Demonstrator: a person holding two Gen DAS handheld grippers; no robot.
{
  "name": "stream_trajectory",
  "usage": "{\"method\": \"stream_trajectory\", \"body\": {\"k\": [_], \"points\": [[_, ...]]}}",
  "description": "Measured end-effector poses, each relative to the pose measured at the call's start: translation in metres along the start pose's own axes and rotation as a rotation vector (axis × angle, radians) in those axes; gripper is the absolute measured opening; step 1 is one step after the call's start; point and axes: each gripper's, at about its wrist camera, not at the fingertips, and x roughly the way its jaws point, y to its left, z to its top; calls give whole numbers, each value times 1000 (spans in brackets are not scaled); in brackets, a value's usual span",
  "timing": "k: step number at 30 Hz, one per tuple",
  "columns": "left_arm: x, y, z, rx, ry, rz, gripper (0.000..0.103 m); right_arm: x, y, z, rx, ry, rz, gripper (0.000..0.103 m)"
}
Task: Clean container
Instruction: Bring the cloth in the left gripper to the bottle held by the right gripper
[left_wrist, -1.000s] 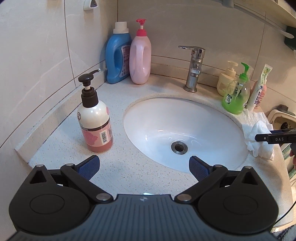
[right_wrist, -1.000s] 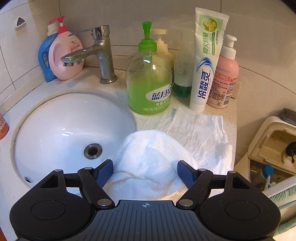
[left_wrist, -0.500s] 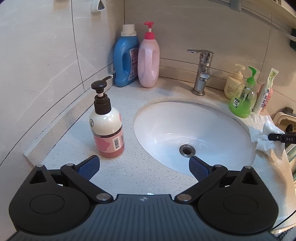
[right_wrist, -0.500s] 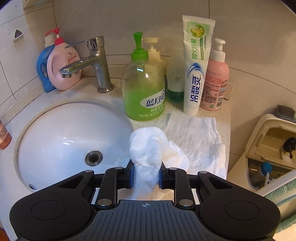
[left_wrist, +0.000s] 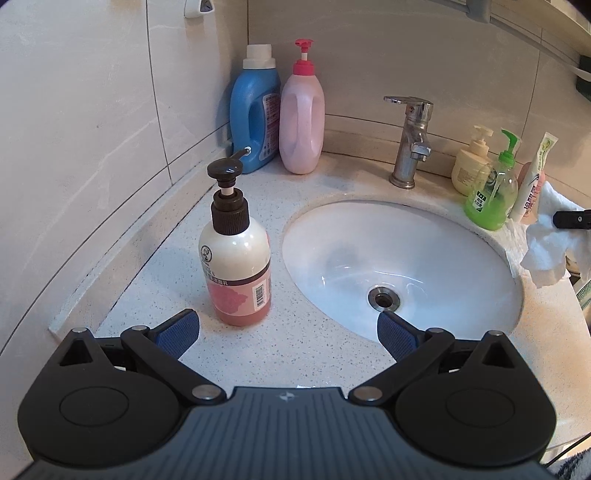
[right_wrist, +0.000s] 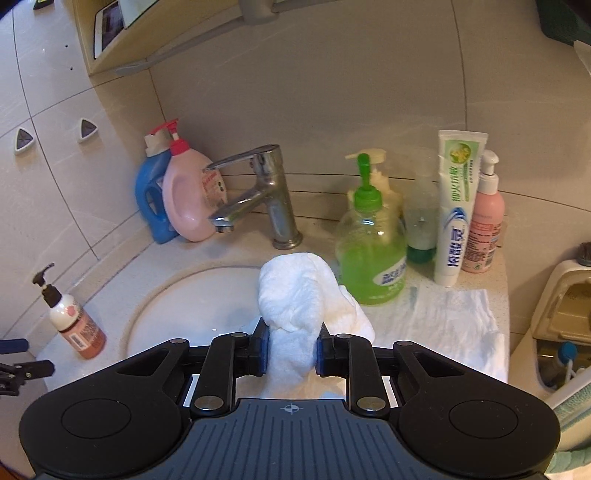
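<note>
Right gripper (right_wrist: 290, 349) had its fingers clenched on a bunched white tissue (right_wrist: 291, 295), held above the bench (left_wrist: 295, 192) at the sink's (left_wrist: 443, 236) right rim. Left gripper (left_wrist: 288, 332) fingers were spread wide with nothing between them, low over the bench. The container, a pump bottle (left_wrist: 236, 258), stood upright left of the sink, just beyond the left finger (left_wrist: 177, 330), untouched.
</note>
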Motion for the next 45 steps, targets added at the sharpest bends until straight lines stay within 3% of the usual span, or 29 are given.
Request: {"method": "stream_trajectory", "body": {"k": [8, 24, 35, 42, 45], "points": [[22, 25, 10, 32, -18, -34, 103, 12, 66, 1, 35, 24, 127, 25], [52, 57, 35, 139, -86, -168, 103, 44, 208, 23, -187, -15, 314, 25], [72, 56, 33, 178, -111, -197, 103, 60, 275, 47, -391, -111, 379, 26], [76, 56, 26, 202, -123, -231, 102, 94, 296, 39, -493, -51, 376, 26], [76, 54, 22, 230, -137, -226, 94, 99, 298, 33, -512, -52, 367, 26]]}}
